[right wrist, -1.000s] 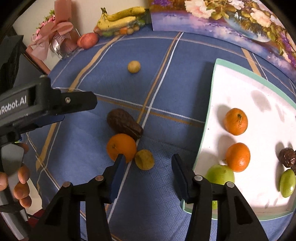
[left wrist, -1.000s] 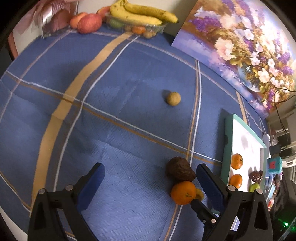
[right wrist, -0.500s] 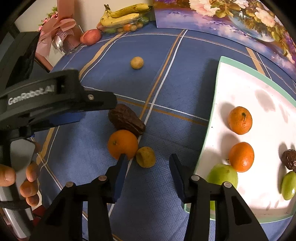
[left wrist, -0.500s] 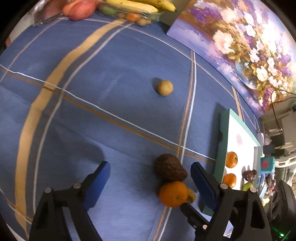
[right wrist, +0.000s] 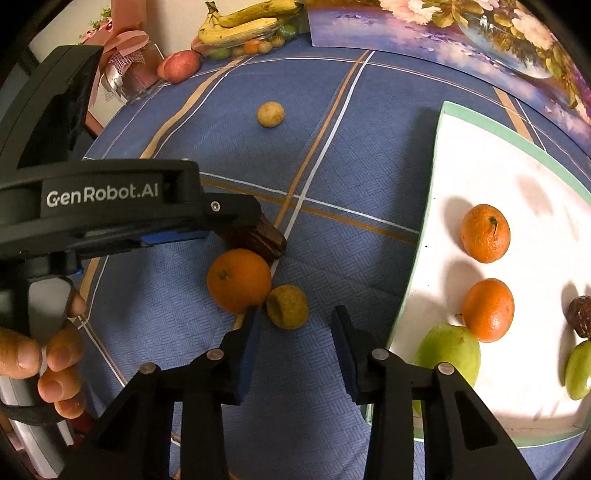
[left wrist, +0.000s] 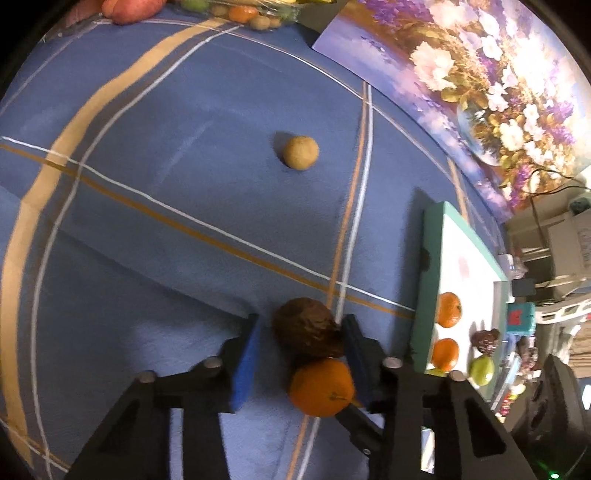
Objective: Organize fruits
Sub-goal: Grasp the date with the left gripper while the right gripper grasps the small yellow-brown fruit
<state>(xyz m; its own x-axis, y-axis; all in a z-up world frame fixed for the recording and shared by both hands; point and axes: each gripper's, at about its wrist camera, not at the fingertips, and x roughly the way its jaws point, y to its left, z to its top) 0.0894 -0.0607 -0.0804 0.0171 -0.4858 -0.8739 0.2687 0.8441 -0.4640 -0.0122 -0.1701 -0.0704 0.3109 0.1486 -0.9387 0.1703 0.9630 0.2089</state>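
On the blue checked cloth lie a wrinkled brown fruit (left wrist: 306, 328), an orange (left wrist: 321, 387) touching it, and a small tan fruit (right wrist: 287, 306). My left gripper (left wrist: 301, 321) points down over the brown fruit with its jaws closing. The right pad touches the fruit and a narrow gap shows at the left pad. My right gripper (right wrist: 295, 325) is also closing. The small tan fruit sits at its fingertips, nearer the left finger, and neither pad presses on it. The white tray (right wrist: 439, 155) with a green rim holds two oranges, two green fruits and a dark one.
A second round tan fruit (left wrist: 301, 152) lies alone farther back on the cloth. Bananas (right wrist: 240, 26) in a clear box, a red apple (right wrist: 181, 66) and a ribboned jar (right wrist: 125, 74) stand at the back. A flower painting (left wrist: 480, 74) leans behind the tray. A hand (right wrist: 48, 365) grips the left tool.
The left gripper has come down and forward over the brown fruit, and its jaws have gone from wide apart to narrow around it. The right jaws have narrowed a little; that hand stayed put.
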